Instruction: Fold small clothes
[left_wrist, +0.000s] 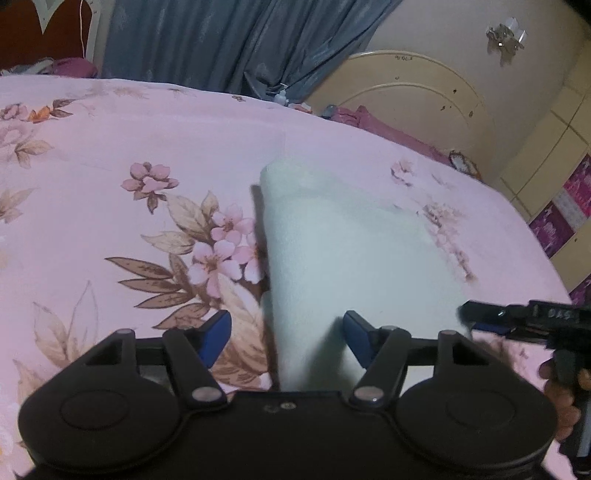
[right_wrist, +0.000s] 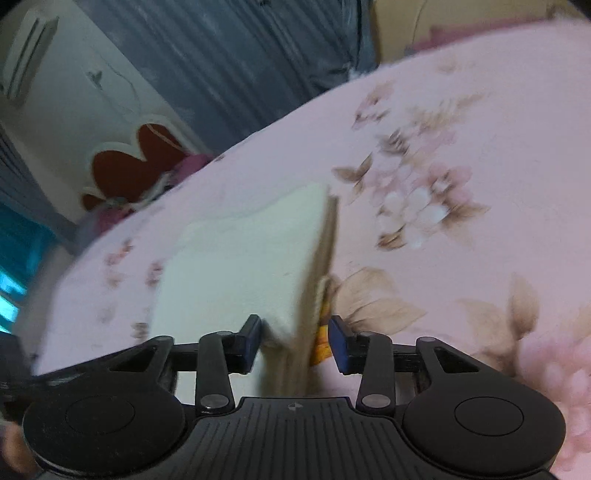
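1. Left wrist view: left gripper (left_wrist: 286, 338) stands wide, gripping nothing; the pale folded cloth (left_wrist: 347, 251) lies on the floral bedsheet (left_wrist: 110, 140), its near edge between the jaws
2. Right wrist view: right gripper (right_wrist: 295, 341) is half-wide around the cloth's (right_wrist: 236, 266) near corner; a partial pinch could let layers slip and undo the fold

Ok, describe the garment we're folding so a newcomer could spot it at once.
Start at the pink floral bedsheet covering the bed. On it lies the pale mint folded cloth. It is the only plain, unpatterned item among the printed flowers.
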